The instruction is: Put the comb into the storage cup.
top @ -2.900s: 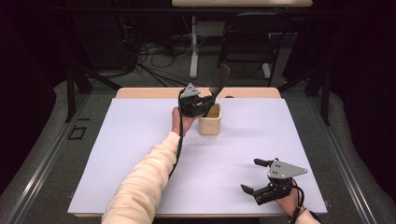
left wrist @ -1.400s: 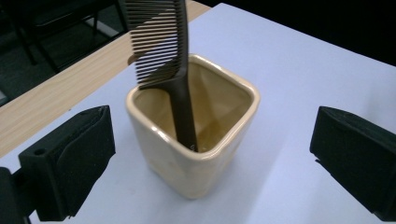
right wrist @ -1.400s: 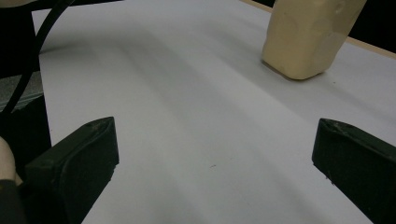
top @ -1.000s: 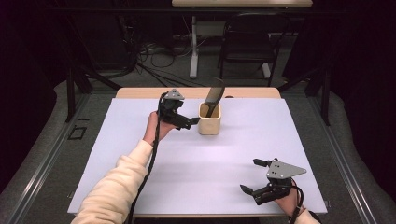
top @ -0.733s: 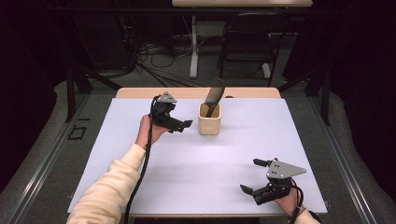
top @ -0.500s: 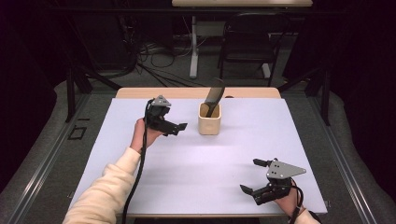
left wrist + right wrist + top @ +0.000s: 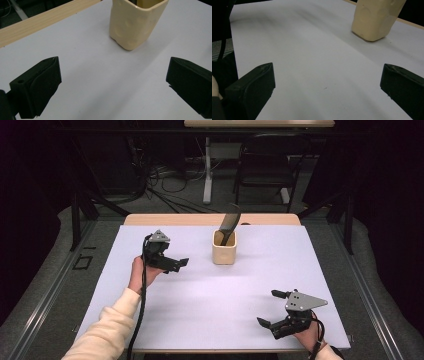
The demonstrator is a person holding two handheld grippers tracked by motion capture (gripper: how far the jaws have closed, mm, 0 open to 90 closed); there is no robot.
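Dark spatula [image 7: 230, 224] in cream cup [image 7: 224, 253]

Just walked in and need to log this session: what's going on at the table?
A person works at a white table with a hand-held tool in each hand. The left tool, jaws open and empty, hovers to the left of a cream cup near the far edge. A dark flat utensil stands in the cup, leaning out over its rim. The right tool sits near the front right corner, also open and holding nothing.
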